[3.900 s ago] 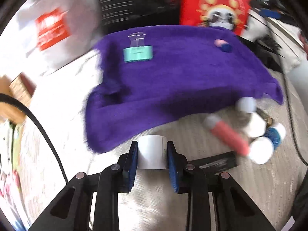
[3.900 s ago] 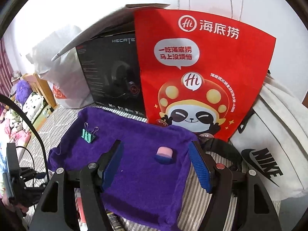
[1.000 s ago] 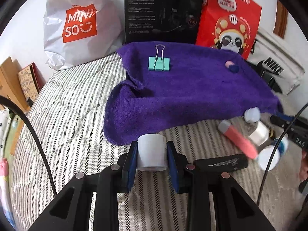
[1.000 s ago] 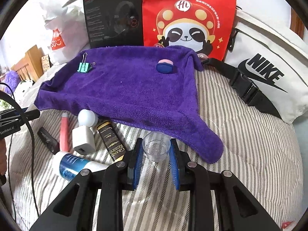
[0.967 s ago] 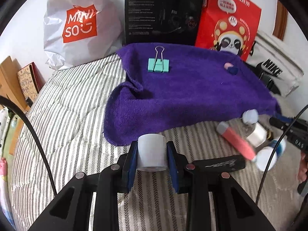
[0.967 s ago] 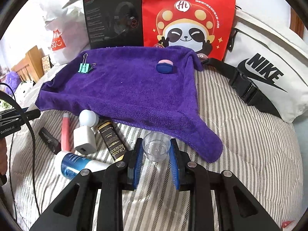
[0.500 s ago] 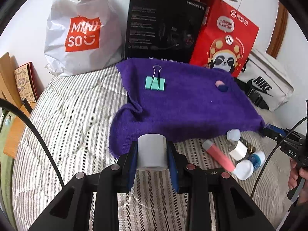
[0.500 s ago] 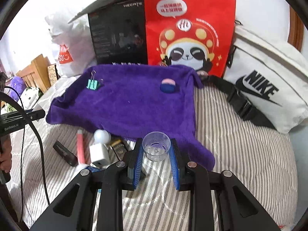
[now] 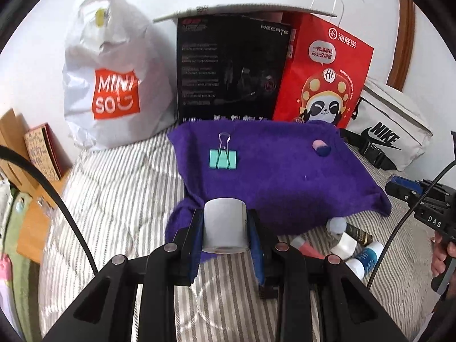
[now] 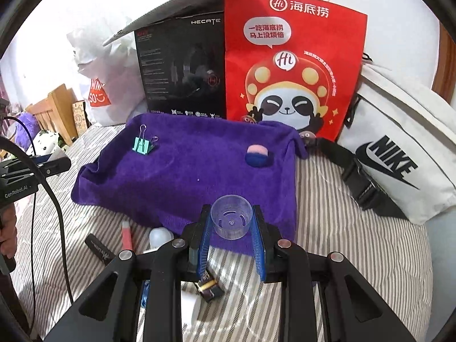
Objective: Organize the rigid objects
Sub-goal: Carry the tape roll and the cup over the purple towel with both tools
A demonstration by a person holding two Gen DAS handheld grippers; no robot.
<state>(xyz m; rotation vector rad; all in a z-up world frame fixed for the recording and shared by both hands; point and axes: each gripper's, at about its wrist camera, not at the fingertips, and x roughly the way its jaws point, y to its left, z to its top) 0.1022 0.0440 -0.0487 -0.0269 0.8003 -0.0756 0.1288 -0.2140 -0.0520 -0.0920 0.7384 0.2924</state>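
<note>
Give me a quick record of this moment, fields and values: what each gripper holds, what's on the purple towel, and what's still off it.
left gripper: shut on white roll
right gripper: shut on clear cup
purple towel: spread on striped bedding
on towel: teal binder clip, pink and blue puff
off towel, near edge: pink tube, black stick

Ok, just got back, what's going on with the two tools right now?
Each is carrying something above the bed. The left tool is shut on a white roll; the right tool is shut on a clear cup. On the purple towel lie a green clip and a pink-and-blue puff. More small items lie unsorted on the striped cover by the towel's near edge.
</note>
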